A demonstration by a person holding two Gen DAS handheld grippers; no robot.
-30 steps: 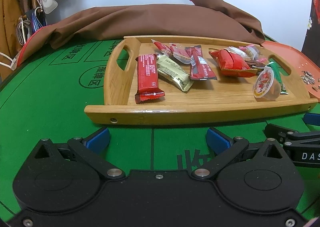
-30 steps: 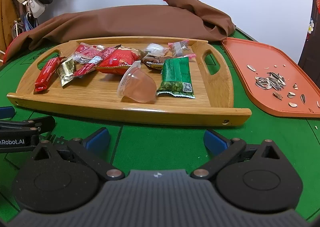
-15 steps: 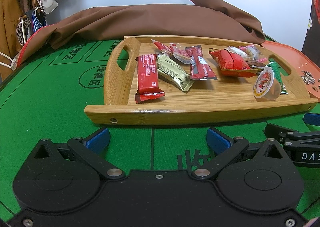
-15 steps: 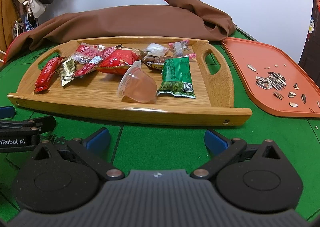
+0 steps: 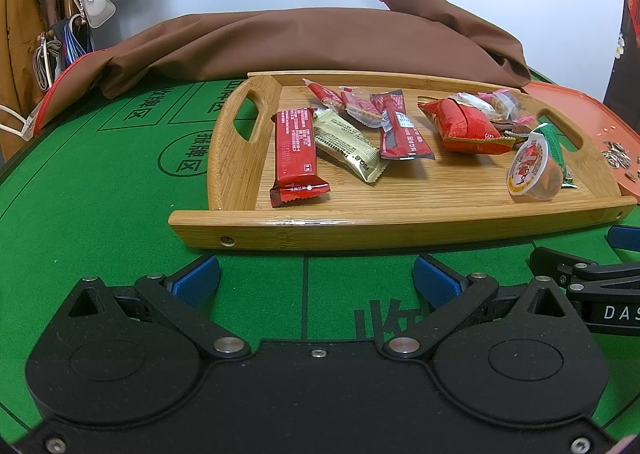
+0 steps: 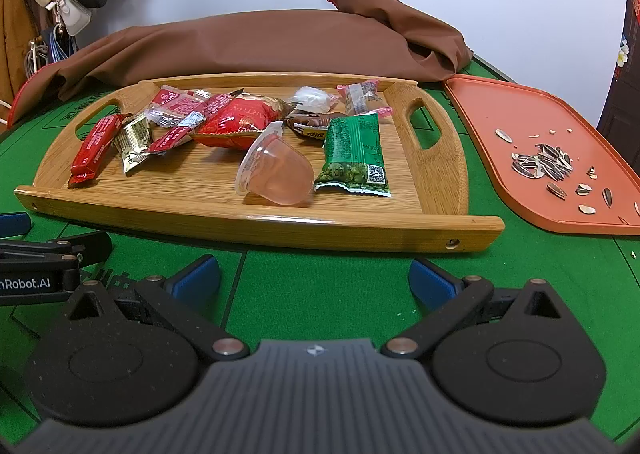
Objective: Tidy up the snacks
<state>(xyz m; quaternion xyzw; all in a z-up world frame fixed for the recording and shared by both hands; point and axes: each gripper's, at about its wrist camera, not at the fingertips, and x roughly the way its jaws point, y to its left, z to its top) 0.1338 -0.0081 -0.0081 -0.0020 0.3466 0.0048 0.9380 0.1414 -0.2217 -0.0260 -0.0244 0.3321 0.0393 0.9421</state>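
From the left wrist we see our left gripper (image 5: 316,280) spread wide and empty, the wooden tray (image 5: 400,225) of snacks just ahead of its fingers. From the right wrist, our right gripper (image 6: 314,276) is likewise spread, the jelly cup (image 6: 276,171) ahead on the tray.

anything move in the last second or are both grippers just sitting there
Nothing visibly changed. Both hand-held grippers, left and right, hang open and empty over the green table in front of the wooden tray, and the snacks lie where they were.
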